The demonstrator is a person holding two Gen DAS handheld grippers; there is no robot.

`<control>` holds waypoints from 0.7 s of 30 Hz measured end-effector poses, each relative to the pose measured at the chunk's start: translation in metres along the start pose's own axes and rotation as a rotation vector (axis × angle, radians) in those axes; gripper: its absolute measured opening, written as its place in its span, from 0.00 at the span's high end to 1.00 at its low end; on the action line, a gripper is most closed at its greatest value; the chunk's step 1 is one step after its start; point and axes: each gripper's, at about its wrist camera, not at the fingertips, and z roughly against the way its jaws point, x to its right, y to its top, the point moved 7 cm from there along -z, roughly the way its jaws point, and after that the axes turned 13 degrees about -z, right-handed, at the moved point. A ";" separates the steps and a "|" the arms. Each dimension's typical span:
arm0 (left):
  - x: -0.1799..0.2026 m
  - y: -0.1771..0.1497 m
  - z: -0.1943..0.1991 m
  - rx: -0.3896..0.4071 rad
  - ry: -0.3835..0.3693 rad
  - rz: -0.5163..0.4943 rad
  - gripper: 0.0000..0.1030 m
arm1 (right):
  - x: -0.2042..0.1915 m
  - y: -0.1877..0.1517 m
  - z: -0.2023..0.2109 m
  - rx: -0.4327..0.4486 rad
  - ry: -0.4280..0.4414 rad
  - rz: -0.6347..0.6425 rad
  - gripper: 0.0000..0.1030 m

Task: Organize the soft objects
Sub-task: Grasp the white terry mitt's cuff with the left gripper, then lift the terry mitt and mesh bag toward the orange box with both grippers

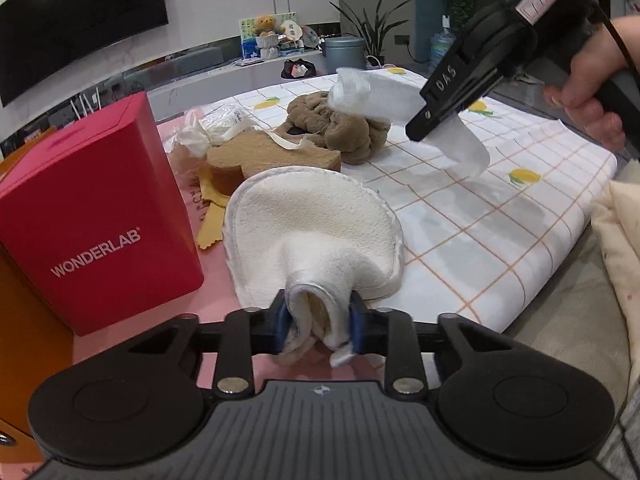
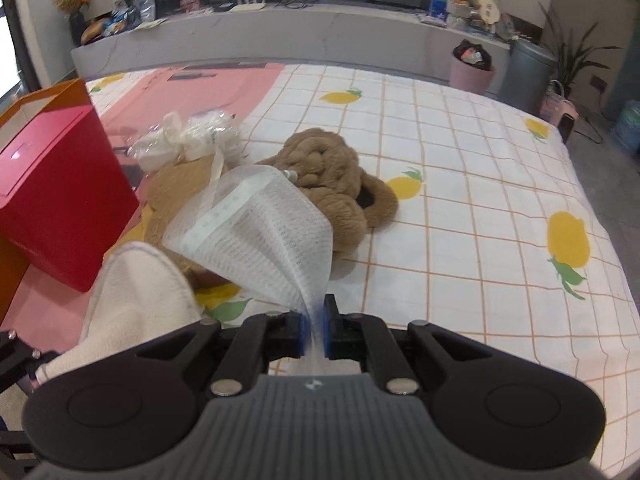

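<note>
Red is your landmark: the WONDERLAB box (image 1: 96, 216) stands at nine o'clock of your left gripper (image 1: 318, 316), on the pink part of the bench (image 1: 224, 308), and by the look of it that is where the soft things go. The lemon-print cloth (image 1: 460, 240) spreads from twelve to three o'clock. On it, at twelve o'clock, the brown plush toy (image 1: 340, 128) and the tan sponge (image 1: 276, 156) lie untouched, touching each other.

Your left jaws are pinched nearly shut on a fold of the cream wash mitt (image 1: 312, 224); most of the mitt lies flat, so lift before you swing toward the box, or it may drag the yellow cloth (image 1: 210, 224) beside it.

Your right gripper (image 2: 314, 330), at one o'clock in the left view, has its jaws closed tight on the white mesh cloth (image 2: 260, 232), which hangs clear above the plush. Carry one piece at a time, keeping both hands apart.
</note>
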 end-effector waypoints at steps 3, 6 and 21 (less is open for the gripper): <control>0.000 0.000 0.001 -0.004 0.023 -0.007 0.76 | 0.002 0.001 0.005 0.014 0.007 -0.023 0.95; 0.004 0.000 0.008 0.002 0.042 -0.042 0.77 | 0.002 0.002 0.011 0.034 0.020 -0.031 0.96; -0.008 0.024 0.058 0.094 0.047 0.028 0.77 | -0.004 -0.008 0.048 0.088 0.057 -0.087 0.99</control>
